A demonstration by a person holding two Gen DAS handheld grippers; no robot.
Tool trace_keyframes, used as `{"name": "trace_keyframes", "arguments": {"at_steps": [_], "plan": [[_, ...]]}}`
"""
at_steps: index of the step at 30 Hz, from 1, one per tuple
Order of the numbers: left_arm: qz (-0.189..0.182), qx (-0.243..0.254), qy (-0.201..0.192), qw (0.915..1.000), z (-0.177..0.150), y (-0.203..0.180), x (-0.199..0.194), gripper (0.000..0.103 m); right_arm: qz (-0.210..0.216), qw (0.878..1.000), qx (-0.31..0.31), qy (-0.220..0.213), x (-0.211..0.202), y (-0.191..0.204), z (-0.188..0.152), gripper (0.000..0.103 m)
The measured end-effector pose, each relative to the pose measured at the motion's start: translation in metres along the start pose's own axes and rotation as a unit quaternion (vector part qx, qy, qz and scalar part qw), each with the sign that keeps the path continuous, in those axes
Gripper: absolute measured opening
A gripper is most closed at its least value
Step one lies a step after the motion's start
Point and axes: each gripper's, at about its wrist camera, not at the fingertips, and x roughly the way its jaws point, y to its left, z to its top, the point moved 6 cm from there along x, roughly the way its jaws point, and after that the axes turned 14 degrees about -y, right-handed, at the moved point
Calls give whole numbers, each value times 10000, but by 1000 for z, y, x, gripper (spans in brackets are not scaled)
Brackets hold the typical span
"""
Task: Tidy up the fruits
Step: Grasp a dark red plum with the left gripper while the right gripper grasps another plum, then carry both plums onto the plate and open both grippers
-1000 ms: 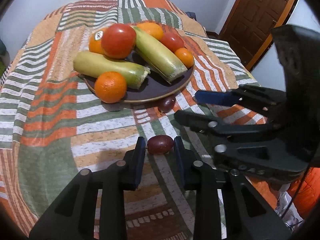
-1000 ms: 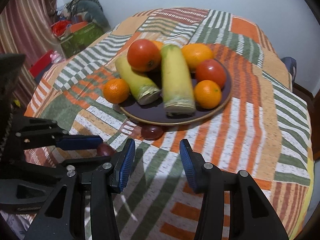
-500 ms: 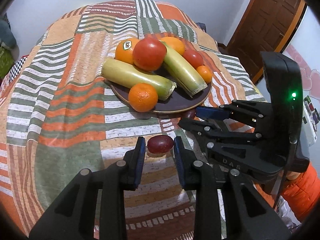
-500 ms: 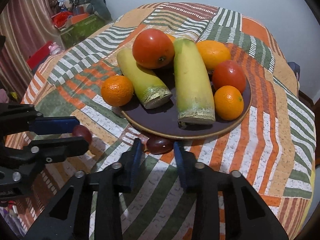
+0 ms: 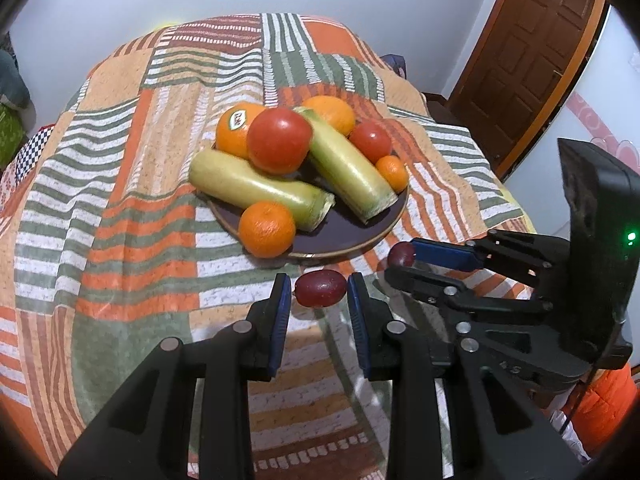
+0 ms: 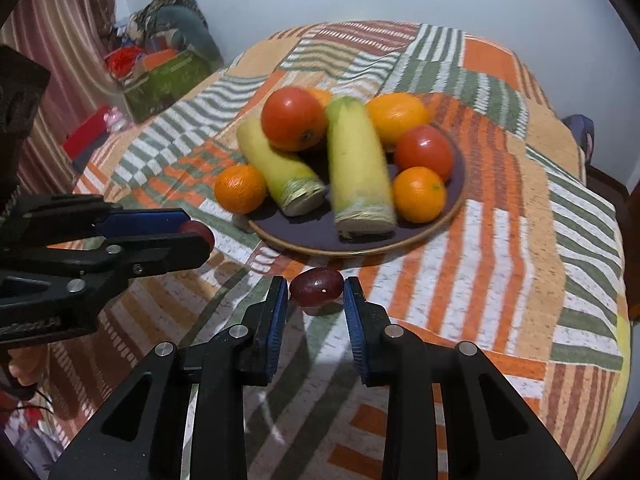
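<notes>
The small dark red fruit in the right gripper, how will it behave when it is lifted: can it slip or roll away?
The dark red fruit looks smooth and glossy, so it may slip between the right gripper pads. It is rounded, so if dropped it would probably roll on the cloth. It looks small, likely light.

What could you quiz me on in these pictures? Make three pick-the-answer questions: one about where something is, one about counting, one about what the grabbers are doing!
1. Where is the plate?
A. on the striped cloth
B. on the floor
C. on a chair

2. How many red tomatoes lie on the plate?
A. one
B. two
C. four

3. What does each gripper hold?
A. nothing
B. an orange
C. a small dark red fruit

Answers:
1 A: striped cloth shows all around the plate.
2 B: a big tomato and a smaller tomato.
3 C: the left gripper and right gripper each pinch one, the left fruit and the right fruit.
</notes>
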Motion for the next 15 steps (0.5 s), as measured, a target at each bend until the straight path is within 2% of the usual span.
{"name": "trace_keyframes", "arguments": {"at_steps": [9,15], "plan": [[-101,116,-54,9999,15,-16,14,29,-233,9990,145,-340,-14,-23,18,26],[-123,163,-20,9998,22,-21,30,29,-364,9983,154,-420,-11,-34,24,26]]}}
